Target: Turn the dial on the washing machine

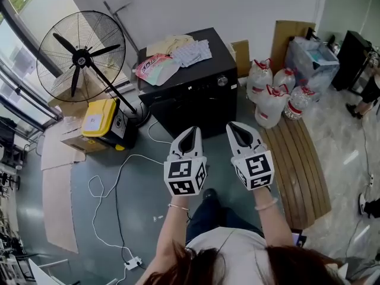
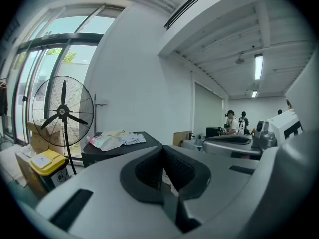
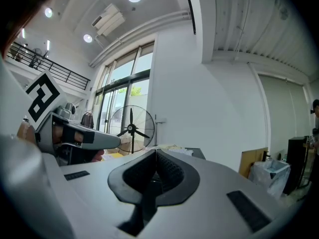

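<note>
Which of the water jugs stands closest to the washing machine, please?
The jug at the group's upper left in the head view, right of the washing machine; the others stand farther right.

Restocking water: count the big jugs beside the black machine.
4 jugs right of the washing machine: back left, back right, front left, front right. Others may be hidden.

A black standing fan (image 1: 80, 55) rises over a yellow case (image 1: 100, 119), with flat cardboard sheets (image 1: 58, 189) just beside it. A white cable (image 1: 116, 186) snakes across the grey floor (image 1: 148, 195) to a power strip (image 1: 133, 262). Clear water jugs (image 1: 274, 100) cluster at the right.
</note>
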A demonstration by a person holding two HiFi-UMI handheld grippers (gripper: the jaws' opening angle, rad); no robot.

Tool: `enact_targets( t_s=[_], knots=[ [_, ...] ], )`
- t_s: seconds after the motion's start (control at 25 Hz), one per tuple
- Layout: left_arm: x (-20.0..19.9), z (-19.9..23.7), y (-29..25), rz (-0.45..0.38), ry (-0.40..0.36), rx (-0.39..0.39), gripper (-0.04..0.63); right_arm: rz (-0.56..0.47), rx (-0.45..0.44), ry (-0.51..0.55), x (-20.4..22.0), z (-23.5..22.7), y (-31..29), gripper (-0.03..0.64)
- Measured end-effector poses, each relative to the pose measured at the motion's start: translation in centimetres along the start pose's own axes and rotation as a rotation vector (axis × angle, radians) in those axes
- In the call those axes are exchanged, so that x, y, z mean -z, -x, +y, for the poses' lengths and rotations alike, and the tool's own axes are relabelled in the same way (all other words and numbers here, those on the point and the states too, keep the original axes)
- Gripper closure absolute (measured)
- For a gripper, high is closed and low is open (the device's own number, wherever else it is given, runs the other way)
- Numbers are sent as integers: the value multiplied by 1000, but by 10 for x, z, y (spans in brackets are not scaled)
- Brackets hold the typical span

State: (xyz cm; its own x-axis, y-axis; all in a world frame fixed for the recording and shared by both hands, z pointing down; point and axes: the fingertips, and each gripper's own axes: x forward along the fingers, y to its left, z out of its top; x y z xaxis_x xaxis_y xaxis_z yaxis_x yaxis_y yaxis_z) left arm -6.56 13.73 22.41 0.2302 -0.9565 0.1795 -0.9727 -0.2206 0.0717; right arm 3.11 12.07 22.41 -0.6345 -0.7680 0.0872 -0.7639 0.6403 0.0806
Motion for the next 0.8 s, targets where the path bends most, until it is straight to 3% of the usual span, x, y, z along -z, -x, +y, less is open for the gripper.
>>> enact_targets(
  t_s=[0.8],
  knots=[
    [-1, 62, -116, 0, 3, 62, 578, 53, 100, -9, 15, -55, -118, 589]
  ],
)
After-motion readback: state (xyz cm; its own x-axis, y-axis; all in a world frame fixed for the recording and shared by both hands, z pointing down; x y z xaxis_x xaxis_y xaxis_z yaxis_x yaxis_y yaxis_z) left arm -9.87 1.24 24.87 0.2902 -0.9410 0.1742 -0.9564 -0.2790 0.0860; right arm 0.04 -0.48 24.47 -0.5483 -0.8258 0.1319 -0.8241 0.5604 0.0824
